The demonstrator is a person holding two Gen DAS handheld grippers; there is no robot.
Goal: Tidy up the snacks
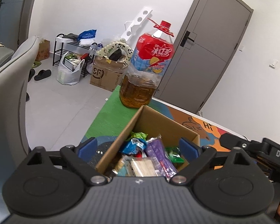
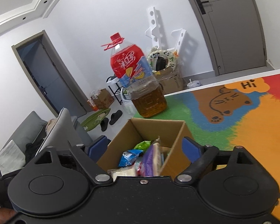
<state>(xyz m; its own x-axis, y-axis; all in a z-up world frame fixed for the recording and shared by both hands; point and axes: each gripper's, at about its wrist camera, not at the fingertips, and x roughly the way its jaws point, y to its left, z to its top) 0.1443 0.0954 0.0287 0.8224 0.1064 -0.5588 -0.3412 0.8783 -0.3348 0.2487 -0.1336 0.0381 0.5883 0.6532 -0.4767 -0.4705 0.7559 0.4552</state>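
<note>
Both grippers spread wide, nothing clamped: left gripper [image 1: 139,148], right gripper [image 2: 146,148]. Cardboard box [image 1: 169,125] of snacks [image 1: 155,153] between the jaws, tea jug [image 1: 140,85] at 12 o'clock. Only left view shows the other gripper, at 3 o'clock.

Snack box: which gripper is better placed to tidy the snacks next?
Probably the left gripper: it looks straight down onto the snack packets in the cardboard box. The right gripper sits lower behind it. Both open.
</note>
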